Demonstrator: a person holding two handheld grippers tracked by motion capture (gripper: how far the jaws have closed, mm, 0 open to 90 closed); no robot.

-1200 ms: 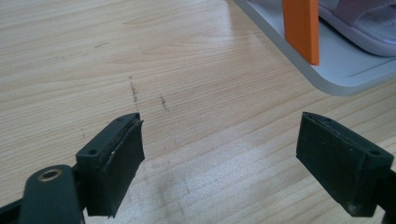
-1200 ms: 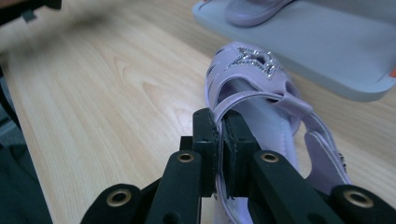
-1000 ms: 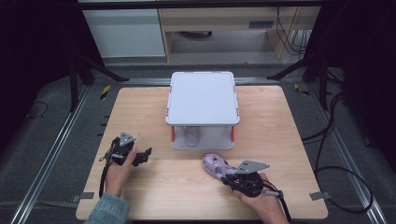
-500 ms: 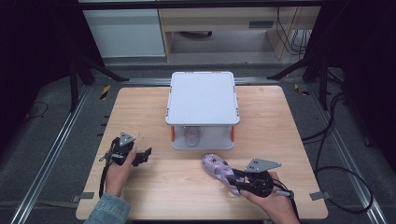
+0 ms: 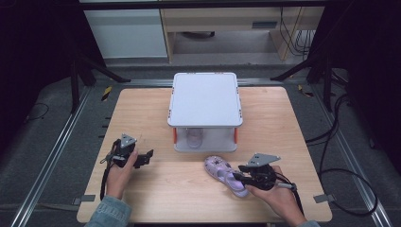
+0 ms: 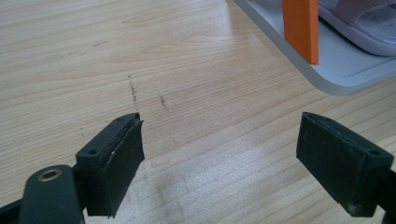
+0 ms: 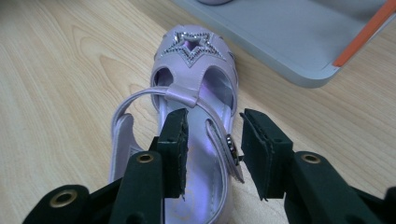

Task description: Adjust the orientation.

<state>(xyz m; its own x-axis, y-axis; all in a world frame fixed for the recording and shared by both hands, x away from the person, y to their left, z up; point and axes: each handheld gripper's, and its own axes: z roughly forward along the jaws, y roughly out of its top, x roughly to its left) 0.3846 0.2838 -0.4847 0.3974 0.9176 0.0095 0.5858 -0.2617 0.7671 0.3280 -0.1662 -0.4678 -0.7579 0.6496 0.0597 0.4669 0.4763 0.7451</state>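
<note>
A lilac sandal (image 5: 224, 174) with a glittery star on its toe (image 7: 196, 93) lies flat on the wooden table, in front of a white two-level rack (image 5: 204, 98). My right gripper (image 5: 239, 177) sits at its heel end. Its jaws have just been opening and now stand open on either side of the buckle strap (image 7: 212, 126), the pads clear of it. A second lilac sandal (image 5: 194, 137) rests on the rack's lower shelf (image 6: 364, 23). My left gripper (image 5: 147, 157) hovers open over bare wood (image 6: 219, 135), left of the rack's front corner.
The rack's grey base (image 6: 345, 74) and orange post (image 6: 301, 28) stand close to the left gripper. Dark floor, metal rails and cables surround the table (image 5: 142, 113). Bare wood spans the front between the two hands.
The right gripper's jaws spread apart and let go of the sandal, which stays on the table. The right hand slid a little to the right. The left hand kept still.
</note>
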